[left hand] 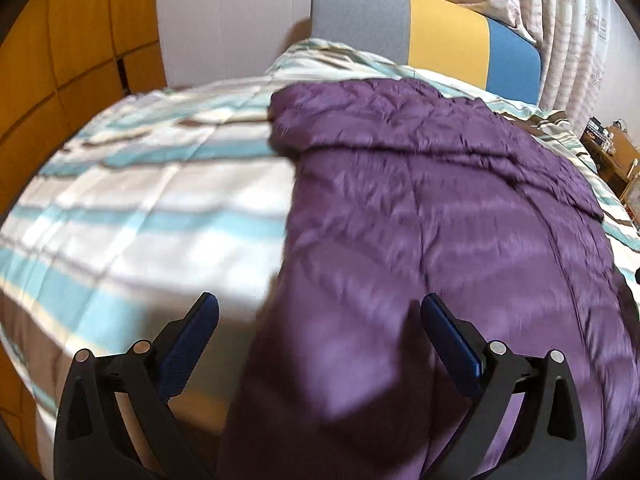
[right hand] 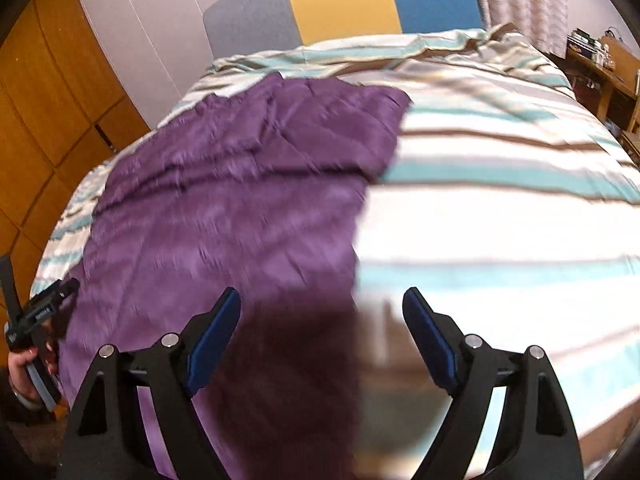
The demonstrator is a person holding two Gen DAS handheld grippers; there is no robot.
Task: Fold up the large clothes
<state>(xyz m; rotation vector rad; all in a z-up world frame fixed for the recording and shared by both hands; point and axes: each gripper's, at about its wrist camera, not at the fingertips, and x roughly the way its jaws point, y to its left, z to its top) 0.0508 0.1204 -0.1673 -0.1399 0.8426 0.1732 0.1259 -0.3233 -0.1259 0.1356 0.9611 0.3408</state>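
Lying rumpled, quilted purple coat point(left hand: 432, 208), glossy, on striped bedspread point(left hand: 152, 184)

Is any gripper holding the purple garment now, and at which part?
Nothing is held. Both the left gripper and right gripper have open jaws above the purple garment.

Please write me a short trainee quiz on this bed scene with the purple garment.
1. True or false: the purple quilted garment lies spread on the striped duvet.
2. Which colour is the middle panel of the headboard: A grey, B yellow, C blue?
3. Is anything clamped between the pads of the left hand-held gripper or the right hand-held gripper?

Key:
1. True.
2. B.
3. No; both stand open over the garment's near edges.
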